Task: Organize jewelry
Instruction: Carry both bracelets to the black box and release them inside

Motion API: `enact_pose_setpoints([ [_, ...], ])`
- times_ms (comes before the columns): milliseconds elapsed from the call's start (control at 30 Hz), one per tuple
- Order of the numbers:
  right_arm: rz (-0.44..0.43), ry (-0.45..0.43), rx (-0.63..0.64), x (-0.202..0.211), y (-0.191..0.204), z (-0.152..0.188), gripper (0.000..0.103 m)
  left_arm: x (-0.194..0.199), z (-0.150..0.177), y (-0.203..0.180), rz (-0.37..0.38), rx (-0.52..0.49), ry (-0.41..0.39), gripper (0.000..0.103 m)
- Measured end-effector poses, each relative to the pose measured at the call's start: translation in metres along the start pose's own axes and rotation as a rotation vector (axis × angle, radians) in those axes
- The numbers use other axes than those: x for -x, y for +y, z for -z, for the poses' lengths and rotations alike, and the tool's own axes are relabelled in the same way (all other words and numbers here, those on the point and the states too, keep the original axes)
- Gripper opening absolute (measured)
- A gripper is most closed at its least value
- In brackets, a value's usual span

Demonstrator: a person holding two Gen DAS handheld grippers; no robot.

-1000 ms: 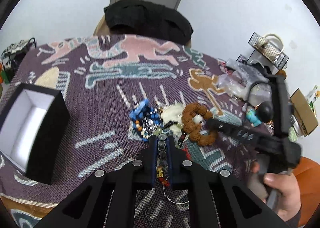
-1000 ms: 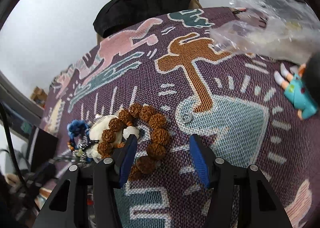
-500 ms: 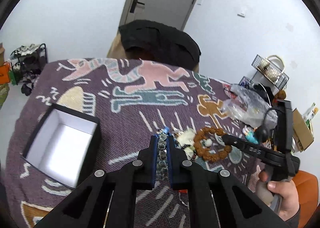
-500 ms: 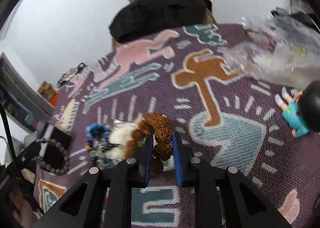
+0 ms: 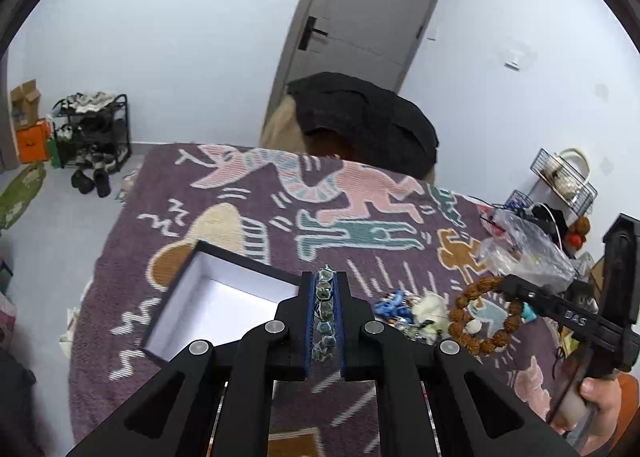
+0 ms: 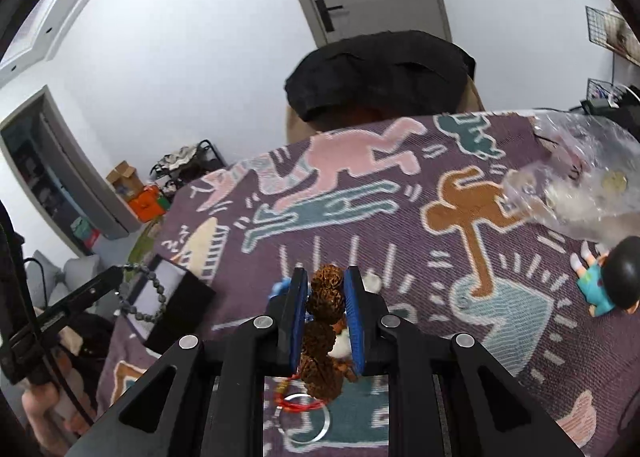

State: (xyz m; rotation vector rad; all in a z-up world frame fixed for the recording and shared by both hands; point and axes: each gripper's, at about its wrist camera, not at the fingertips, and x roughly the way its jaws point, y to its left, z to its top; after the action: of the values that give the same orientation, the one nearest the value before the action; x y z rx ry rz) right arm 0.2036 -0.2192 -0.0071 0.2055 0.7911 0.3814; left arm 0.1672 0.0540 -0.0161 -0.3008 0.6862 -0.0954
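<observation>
Best move, I judged: carry both bracelets over the black box (image 5: 176, 289) w/ white lining, lower, then release. Left gripper (image 5: 324, 289) jaws were pinched tight on the glassy grey-green bead bracelet (image 5: 323, 309), box at its 9 o'clock. Right gripper (image 6: 326, 293) jaws had just closed on the knobbly brown seed bracelet (image 6: 326, 297) (rough, round beads). The rest of the jewelry pile (image 5: 404, 309) lay on the woven counter cloth (image 5: 360, 217).

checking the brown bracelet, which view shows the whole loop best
The left wrist view: the brown seed bracelet hangs there as a full ring from the right gripper. The right wrist view shows only a few of its beads pinched between the blue pads, the rest hidden behind the fingers.
</observation>
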Motion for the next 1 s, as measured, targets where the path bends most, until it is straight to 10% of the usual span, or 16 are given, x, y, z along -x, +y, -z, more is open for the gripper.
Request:
enact_pose_setpoints([
  [567, -0.104, -0.007, 0.1, -0.004, 0.091, -0.004, 0.02, -0.035, 0.012, 0.052, -0.055, 0.081, 0.099, 0.01],
  [667, -0.131, 0.003, 0.117, -0.01, 0.109, -0.003, 0.02, -0.037, 0.013, 0.058, -0.081, 0.097, 0.141, 0.027],
  [733, -0.149, 0.006, 0.136, -0.013, 0.123, -0.003, 0.02, -0.027, 0.013, 0.064, -0.099, 0.106, 0.111, 0.062],
  [800, -0.167, 0.01, 0.152, -0.016, 0.136, -0.002, 0.02, -0.012, 0.014, 0.068, -0.116, 0.106, 0.051, 0.075],
  [1000, -0.227, 0.039, 0.18, -0.035, 0.17, 0.0, 0.02, 0.015, 0.011, 0.088, -0.148, 0.122, 0.007, 0.076],
])
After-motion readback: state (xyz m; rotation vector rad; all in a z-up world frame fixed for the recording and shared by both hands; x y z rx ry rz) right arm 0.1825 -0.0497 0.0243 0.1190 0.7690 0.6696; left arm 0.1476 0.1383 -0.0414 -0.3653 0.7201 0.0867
